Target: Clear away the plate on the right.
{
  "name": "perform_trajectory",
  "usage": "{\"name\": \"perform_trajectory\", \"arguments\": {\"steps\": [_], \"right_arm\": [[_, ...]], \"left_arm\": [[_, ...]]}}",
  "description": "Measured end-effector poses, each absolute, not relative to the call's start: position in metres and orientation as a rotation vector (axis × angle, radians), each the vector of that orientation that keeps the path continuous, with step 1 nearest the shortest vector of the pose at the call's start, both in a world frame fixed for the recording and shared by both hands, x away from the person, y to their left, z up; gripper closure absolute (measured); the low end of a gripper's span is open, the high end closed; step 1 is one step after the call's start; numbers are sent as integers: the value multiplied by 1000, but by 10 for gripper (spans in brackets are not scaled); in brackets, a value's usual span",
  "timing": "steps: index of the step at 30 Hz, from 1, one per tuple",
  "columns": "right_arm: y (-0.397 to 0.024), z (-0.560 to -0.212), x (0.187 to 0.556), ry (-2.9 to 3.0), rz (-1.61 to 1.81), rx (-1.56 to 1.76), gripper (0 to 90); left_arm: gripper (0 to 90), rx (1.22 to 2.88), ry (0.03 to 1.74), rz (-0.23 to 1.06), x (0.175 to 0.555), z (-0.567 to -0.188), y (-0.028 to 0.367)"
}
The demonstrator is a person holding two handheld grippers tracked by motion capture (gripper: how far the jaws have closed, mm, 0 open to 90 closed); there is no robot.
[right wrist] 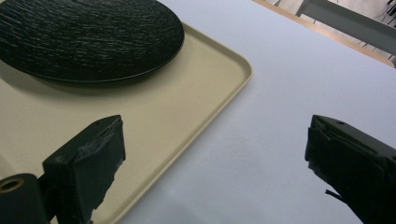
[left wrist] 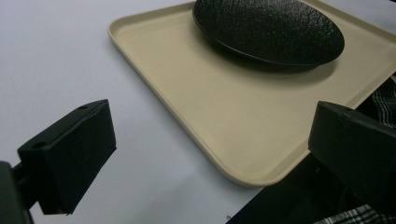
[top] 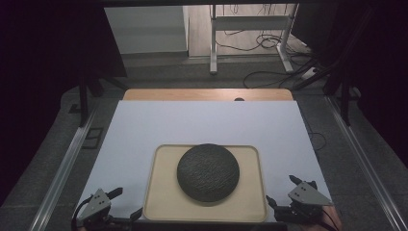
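A round black textured plate [top: 208, 172] lies on a beige tray [top: 156, 192] near the front of the table. My left gripper [top: 129, 201] stands open by the tray's near left corner. In the left gripper view [left wrist: 210, 135] that corner of the tray [left wrist: 187, 93] lies between the wide jaws, untouched, with the plate [left wrist: 268, 28] beyond. My right gripper [top: 280, 187] is open beside the tray's near right corner. The right gripper view [right wrist: 215, 140] has the tray's [right wrist: 201, 79] right edge between the jaws, with nothing gripped. The plate [right wrist: 88, 32] sits at upper left.
A white sheet [top: 202, 122] covers the table, with a wooden strip [top: 207, 94] along its far edge and a small dark spot [top: 239, 99] there. Metal rails [top: 62, 168] flank both sides. Beyond the table are a white frame [top: 250, 24] and floor cables [top: 269, 43].
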State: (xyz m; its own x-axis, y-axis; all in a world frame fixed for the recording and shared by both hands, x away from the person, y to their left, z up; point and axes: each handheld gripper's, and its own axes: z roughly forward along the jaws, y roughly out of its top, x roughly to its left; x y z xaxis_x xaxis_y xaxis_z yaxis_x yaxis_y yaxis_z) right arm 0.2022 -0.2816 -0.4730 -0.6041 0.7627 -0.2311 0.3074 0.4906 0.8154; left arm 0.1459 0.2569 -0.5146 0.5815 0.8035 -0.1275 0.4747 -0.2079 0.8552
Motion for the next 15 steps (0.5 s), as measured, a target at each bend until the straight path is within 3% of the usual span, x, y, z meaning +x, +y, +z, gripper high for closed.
{"name": "perform_trajectory", "arguments": {"steps": [15], "right_arm": [[-302,-477,191,2122,1056,927,45]], "left_arm": [[5,1854,1038,431,146,-515,257]]}}
